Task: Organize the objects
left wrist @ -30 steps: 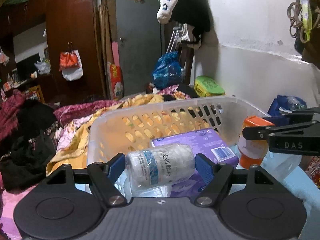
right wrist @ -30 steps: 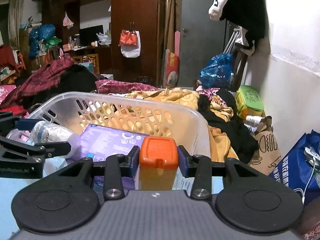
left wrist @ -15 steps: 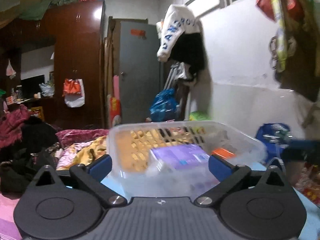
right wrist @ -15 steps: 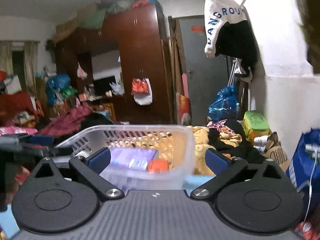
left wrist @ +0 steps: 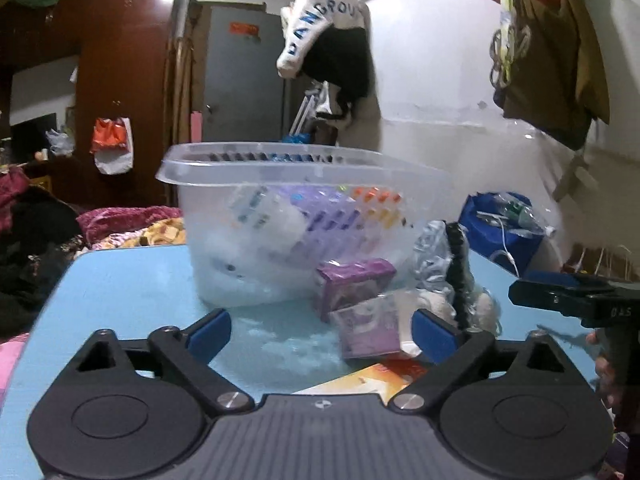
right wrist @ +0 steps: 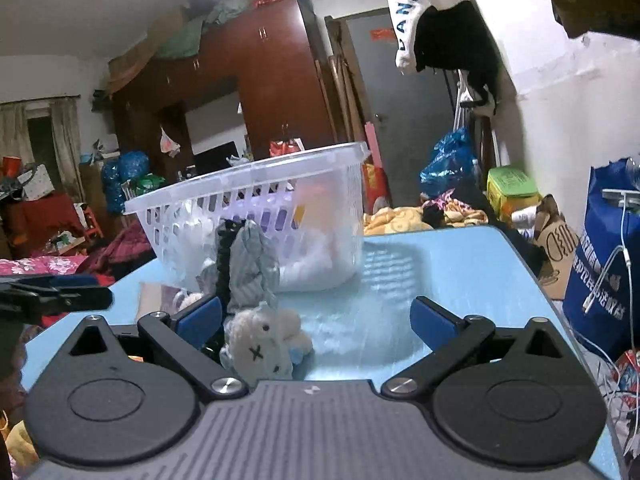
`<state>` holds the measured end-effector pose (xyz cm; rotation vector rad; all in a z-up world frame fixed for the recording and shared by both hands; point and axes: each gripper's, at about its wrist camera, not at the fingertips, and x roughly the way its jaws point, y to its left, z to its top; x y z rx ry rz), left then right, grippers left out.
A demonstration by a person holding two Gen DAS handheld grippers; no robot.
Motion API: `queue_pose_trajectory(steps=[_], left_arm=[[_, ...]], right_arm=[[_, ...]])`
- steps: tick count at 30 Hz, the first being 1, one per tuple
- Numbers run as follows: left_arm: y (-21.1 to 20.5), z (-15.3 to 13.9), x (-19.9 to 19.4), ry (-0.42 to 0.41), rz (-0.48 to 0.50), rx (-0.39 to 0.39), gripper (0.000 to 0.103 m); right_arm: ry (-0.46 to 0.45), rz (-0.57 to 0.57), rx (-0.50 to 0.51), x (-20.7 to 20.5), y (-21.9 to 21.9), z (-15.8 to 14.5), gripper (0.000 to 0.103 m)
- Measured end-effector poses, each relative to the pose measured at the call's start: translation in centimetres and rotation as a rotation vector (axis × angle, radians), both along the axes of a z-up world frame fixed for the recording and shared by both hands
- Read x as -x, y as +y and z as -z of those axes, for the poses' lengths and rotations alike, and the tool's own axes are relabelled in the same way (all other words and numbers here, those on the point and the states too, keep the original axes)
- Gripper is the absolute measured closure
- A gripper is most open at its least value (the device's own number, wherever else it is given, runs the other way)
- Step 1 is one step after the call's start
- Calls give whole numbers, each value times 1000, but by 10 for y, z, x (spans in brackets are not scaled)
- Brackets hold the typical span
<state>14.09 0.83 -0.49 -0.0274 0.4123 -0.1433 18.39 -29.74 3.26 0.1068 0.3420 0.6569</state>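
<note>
A clear plastic basket stands on the blue table; through its wall I see a white bottle, a purple box and an orange-capped jar. It also shows in the right wrist view. My left gripper is open and empty, low over the table before two purple packs. My right gripper is open and empty, just behind a white plush toy and a grey striped pouch.
An orange-and-white card lies on the table under my left gripper. A blue bag stands right of the table. A bed with heaped clothes lies beyond it, and a wardrobe at the back.
Both grippers let go of the bottle and the orange-capped jar into the basket, opened, and pulled back and down to table level in front of the basket.
</note>
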Motion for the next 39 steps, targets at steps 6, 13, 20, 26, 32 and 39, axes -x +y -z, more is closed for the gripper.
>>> queue_pose_trajectory(steps=[6,13,20,26,32,39], left_arm=[[-15,6,-10,29,20,-23,22],[-28,8,-18,35,45,-7,23],[-30,12,-25,73,23,4,35],[-13,13,-6,62,-23,-49,37],[10,11,11,23,-115,-60,37],[9,9,7,12,-70,-82,29]], right_arm=[[-22,8,-6,11,-1,1,0],[-49,-2,-8,19,6,-3,0],[-75,-31,6,25,24,-16,0],[-88,-125,50,25,76,-38,1],[14,-138,186,-12,136,-32,5],[35,-34,369,-31,148,-15,21]])
